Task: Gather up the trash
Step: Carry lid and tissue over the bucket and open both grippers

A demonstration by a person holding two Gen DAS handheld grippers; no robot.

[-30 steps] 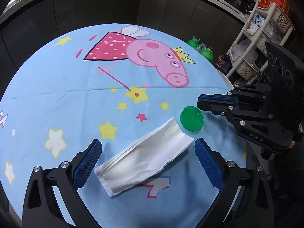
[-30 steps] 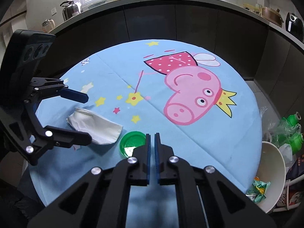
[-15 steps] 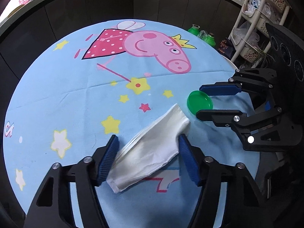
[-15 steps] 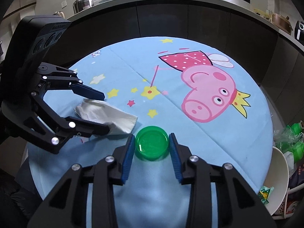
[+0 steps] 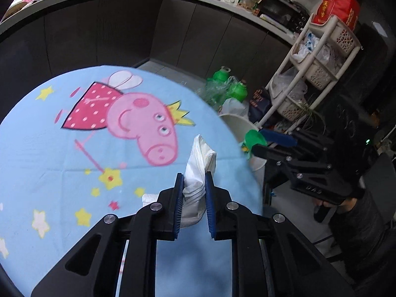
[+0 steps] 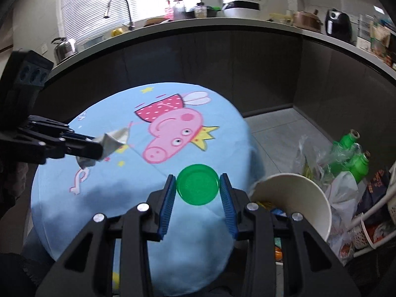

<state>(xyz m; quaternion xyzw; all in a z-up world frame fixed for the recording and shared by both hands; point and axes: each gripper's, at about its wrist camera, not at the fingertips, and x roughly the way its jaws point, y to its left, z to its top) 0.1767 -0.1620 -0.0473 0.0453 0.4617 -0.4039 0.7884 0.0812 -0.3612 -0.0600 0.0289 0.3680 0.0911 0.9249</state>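
Note:
My left gripper [image 5: 194, 185] is shut on a crumpled white napkin [image 5: 200, 165] and holds it above the round table; it also shows in the right wrist view [image 6: 109, 141]. My right gripper [image 6: 198, 188] is shut on a green plastic lid [image 6: 198, 187] and holds it in the air over the table's right edge; in the left wrist view the lid [image 5: 253, 138] hangs over the white trash bin [image 5: 235, 126]. The bin [image 6: 314, 198] stands on the floor beside the table and holds wrappers.
The table wears a blue Peppa Pig cloth [image 5: 49, 148]. Green bottles in clear bags [image 6: 351, 158] lie on the floor by the bin. A white basket rack [image 5: 319, 57] stands behind. A dark curved counter [image 6: 222, 57] wraps round the far side.
Both grippers closed and lifted: the left took the napkin off the cloth, the right took the green lid. Both swung right toward the bin.

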